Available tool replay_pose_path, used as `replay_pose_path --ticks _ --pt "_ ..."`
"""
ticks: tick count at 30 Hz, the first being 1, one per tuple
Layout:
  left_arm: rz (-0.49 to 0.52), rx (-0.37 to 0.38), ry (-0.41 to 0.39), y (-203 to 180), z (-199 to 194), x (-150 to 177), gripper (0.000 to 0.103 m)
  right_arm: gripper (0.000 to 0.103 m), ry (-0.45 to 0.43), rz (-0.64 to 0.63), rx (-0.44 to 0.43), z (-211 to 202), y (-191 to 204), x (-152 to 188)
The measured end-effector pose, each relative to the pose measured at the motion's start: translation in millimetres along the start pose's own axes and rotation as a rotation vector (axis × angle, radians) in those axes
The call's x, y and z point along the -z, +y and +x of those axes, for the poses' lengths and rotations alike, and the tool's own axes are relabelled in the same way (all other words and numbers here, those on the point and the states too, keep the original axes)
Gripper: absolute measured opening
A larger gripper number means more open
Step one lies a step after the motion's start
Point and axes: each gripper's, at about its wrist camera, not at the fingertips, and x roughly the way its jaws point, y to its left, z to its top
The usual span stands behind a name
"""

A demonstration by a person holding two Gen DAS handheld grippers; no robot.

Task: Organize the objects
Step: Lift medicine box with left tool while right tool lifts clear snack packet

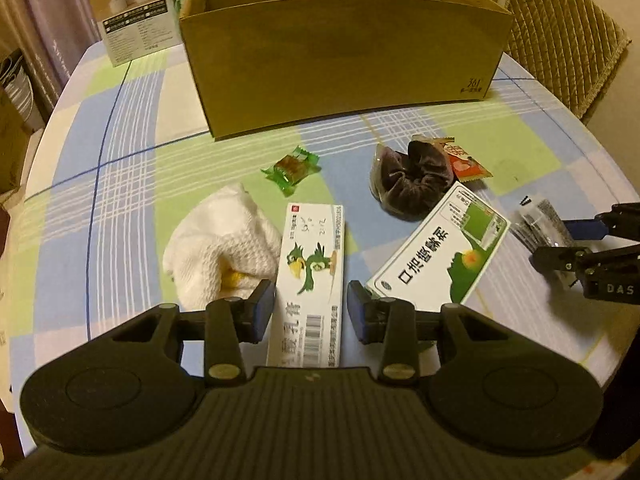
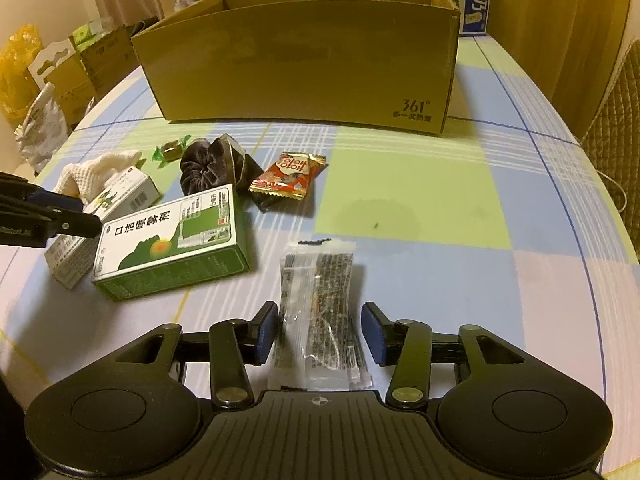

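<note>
Left hand-held gripper (image 1: 311, 310) straddling bird box (image 1: 310, 280) edges

You can read "361°" on the cardboard box (image 2: 416, 105) far ahead of your tongs, "DAS" on the right gripper (image 1: 576, 236), "5" on the green medicine box (image 2: 172, 236) left of your right tongs
</note>
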Motion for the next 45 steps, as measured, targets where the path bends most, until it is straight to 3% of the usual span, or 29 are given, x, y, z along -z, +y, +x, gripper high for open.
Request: replay_pose_path --ticks 11,14,16,28,45 --pt "0.028 0.009 0.012 0 25 4 0.034 0.044 -0.011 -0.075 0.039 7 8 -2" --pt "0.017 0.011 0.013 -1 24 5 0.033 0.034 -0.012 -0.083 0.042 7 12 -1" --pt "0.006 0.015 0.01 -1 20 6 0.033 0.034 -0.006 -0.074 0.043 6 11 -1" --pt "-0.049 -0.043 -0.05 -9 -33 10 0.033 0.034 -0.039 0.001 0.018 -31 5 -2" --pt "-0.109 0.006 -0.128 -70 -99 22 0.033 0.034 -0.127 0.044 -0.044 -102 12 -12"
